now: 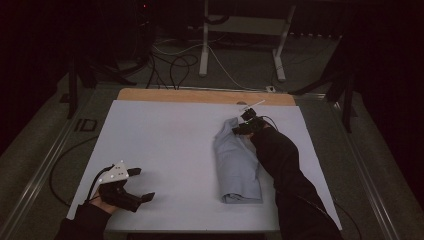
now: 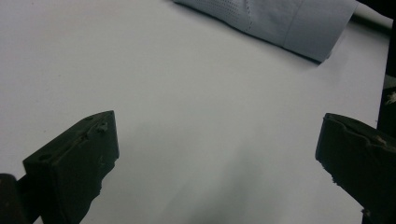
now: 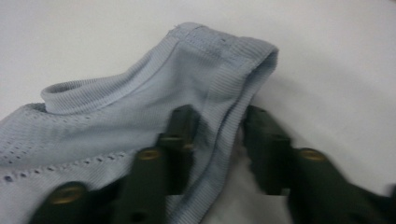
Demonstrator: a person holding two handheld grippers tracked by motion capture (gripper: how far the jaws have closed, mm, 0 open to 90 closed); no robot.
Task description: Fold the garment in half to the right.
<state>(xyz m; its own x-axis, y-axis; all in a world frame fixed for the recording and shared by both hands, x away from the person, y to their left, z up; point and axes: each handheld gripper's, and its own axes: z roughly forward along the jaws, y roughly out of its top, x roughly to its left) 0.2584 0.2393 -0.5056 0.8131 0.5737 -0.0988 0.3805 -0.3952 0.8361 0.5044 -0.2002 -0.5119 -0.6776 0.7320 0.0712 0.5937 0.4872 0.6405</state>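
Left gripper (image 1: 141, 184) — near-left on the white worktop (image 1: 165, 145), fingers wide, nothing between them. Folded light-blue garment (image 1: 235, 165) lies right of centre. Right gripper (image 3: 219, 140) — at the garment's far end, fingers part-open, the ribbed hem between them.

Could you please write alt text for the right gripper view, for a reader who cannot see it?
Two black fingers of the right gripper straddle the ribbed collar edge of a light blue garment lying on a white table surface, a fold of the fabric between them. The garment's perforated knit spreads to the left, and its collar rises in a loop behind the fingers.
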